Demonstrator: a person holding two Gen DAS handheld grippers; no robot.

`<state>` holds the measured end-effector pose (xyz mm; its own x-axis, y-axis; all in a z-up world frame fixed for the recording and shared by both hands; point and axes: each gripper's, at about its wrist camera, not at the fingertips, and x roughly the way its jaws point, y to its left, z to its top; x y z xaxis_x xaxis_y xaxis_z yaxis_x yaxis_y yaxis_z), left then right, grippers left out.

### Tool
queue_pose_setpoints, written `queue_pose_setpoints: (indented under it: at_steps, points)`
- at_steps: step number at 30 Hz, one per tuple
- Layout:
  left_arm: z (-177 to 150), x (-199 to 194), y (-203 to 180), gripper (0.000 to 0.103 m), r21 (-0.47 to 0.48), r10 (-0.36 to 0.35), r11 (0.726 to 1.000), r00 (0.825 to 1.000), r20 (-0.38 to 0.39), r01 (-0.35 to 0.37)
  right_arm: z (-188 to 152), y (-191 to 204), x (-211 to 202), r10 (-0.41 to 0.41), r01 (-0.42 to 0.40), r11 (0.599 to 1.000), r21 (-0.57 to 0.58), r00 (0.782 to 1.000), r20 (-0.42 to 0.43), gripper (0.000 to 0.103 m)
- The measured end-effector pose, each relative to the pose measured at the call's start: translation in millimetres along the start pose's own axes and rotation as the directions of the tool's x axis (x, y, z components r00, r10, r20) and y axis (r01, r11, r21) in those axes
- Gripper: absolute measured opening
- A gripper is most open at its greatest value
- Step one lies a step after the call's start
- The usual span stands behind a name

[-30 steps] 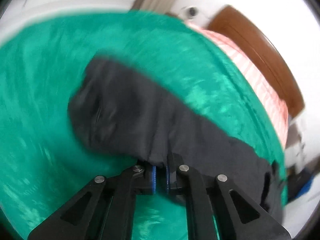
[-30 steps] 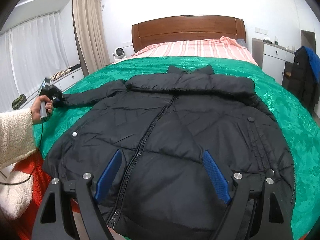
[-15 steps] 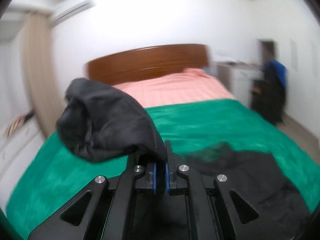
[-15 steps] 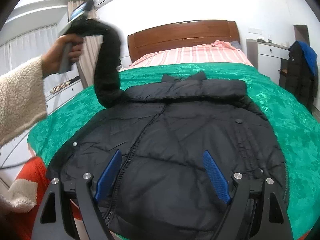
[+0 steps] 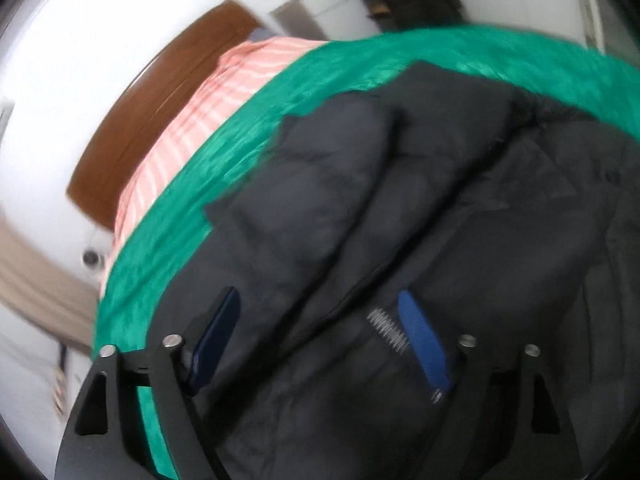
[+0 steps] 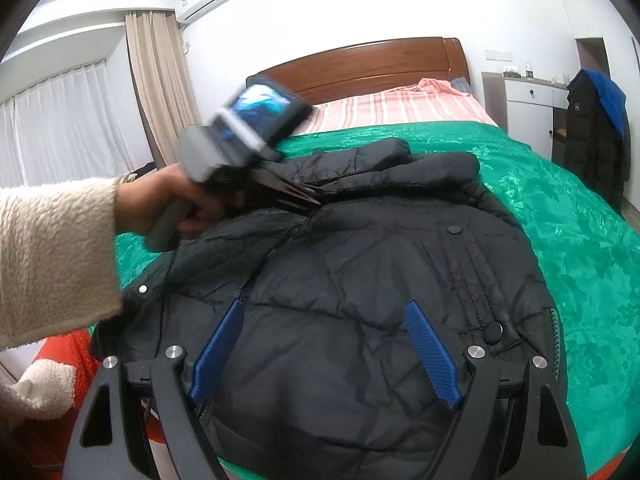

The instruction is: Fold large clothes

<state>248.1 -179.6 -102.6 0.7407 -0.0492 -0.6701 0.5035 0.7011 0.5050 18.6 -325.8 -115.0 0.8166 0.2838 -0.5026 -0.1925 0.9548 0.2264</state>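
Observation:
A large black puffer jacket [image 6: 360,272] lies face up on the green bedspread [image 6: 560,208], zipper down the middle. Its left sleeve [image 6: 360,156] lies folded across the chest near the collar. In the left wrist view the jacket [image 5: 420,220] fills the frame. My left gripper [image 5: 320,312] is open and empty just above the chest; it also shows in the right wrist view [image 6: 308,198], held by a hand. My right gripper [image 6: 324,320] is open and empty above the jacket's lower hem.
The bed has a wooden headboard [image 6: 360,64] and a pink striped sheet [image 6: 400,108]. A white cabinet [image 6: 524,112] and a hanging dark coat [image 6: 596,136] stand to the right. Curtains [image 6: 160,88] hang on the left.
My left gripper carried the sleeve up and over onto the jacket's chest, then opened and let it go. My right gripper stayed open over the hem.

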Motion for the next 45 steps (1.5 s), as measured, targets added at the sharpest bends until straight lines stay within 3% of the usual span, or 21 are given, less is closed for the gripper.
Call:
queue_pose_setpoints:
  at_steps: [3, 6, 9, 11, 13, 14, 16, 21, 25, 31, 35, 39, 42, 45]
  points:
    - [-13, -22, 48, 0.098, -0.176, 0.015, 0.984, 1.000, 0.026, -0.011, 0, -4, 1, -0.001, 0.001, 1.000, 0.016, 1.000, 0.001, 0.083]
    - [-23, -19, 114, 0.100, -0.376, 0.091, 0.923, 0.996, 0.021, -0.077, -2, -2, 1, -0.007, 0.007, 1.000, 0.012, 1.000, -0.002, 0.083]
    - [-61, 13, 171, 0.100, -0.546, 0.138, 0.820, 0.985, -0.100, -0.170, -3, 2, 2, -0.014, 0.014, 1.000, 0.002, 1.000, -0.006, 0.083]
    - [-93, 35, 174, 0.100, -0.565, 0.106, 0.798, 0.972, -0.210, -0.209, -4, 4, 2, -0.019, 0.019, 1.000, -0.006, 1.000, -0.007, 0.083]
    - [-118, 79, 166, 0.100, -0.516, 0.037, 0.826, 0.936, -0.350, -0.226, -4, 7, 3, -0.022, 0.022, 1.000, -0.012, 1.000, -0.011, 0.083]
    - [-126, 90, 157, 0.100, -0.490, 0.023, 0.845, 0.930, -0.367, -0.215, -4, 8, 4, -0.024, 0.023, 1.000, -0.012, 1.000, -0.016, 0.083]
    - [-131, 86, 144, 0.100, -0.440, 0.075, 0.869, 0.940, -0.333, -0.225, -6, 9, 3, -0.033, 0.032, 0.999, -0.013, 0.999, -0.022, 0.083]
    - [-134, 43, 130, 0.100, -0.410, 0.110, 0.887, 0.959, -0.259, -0.213, -7, 4, 1, -0.054, 0.054, 0.998, -0.014, 0.998, -0.016, 0.083]
    - [-156, 0, 128, 0.100, -0.450, 0.085, 0.876, 0.973, -0.214, -0.176, -6, -1, 1, -0.065, 0.065, 0.998, 0.005, 0.998, -0.012, 0.083]
    - [-192, -84, 125, 0.100, -0.542, 0.026, 0.834, 0.990, -0.137, -0.097, 5, -7, -7, -0.110, 0.110, 0.994, 0.019, 0.994, -0.004, 0.083]
    - [-198, -120, 112, 0.102, -0.572, 0.008, 0.819, 0.997, -0.081, -0.053, 22, -14, -10, -0.162, 0.162, 0.986, 0.026, 0.987, 0.007, 0.083]
    - [-195, -111, 92, 0.102, -0.594, -0.035, 0.804, 0.999, -0.028, 0.011, 41, -14, 8, -0.193, 0.193, 0.981, -0.015, 0.981, 0.006, 0.084]
    - [-196, -85, 69, 0.102, -0.598, -0.038, 0.801, 0.999, -0.037, 0.008, 47, -19, 33, -0.193, 0.192, 0.981, -0.028, 0.981, -0.029, 0.084]
    - [-213, -62, 53, 0.102, -0.609, -0.034, 0.793, 0.998, -0.061, -0.010, 32, -27, 56, -0.215, 0.213, 0.977, -0.036, 0.973, -0.080, 0.084]
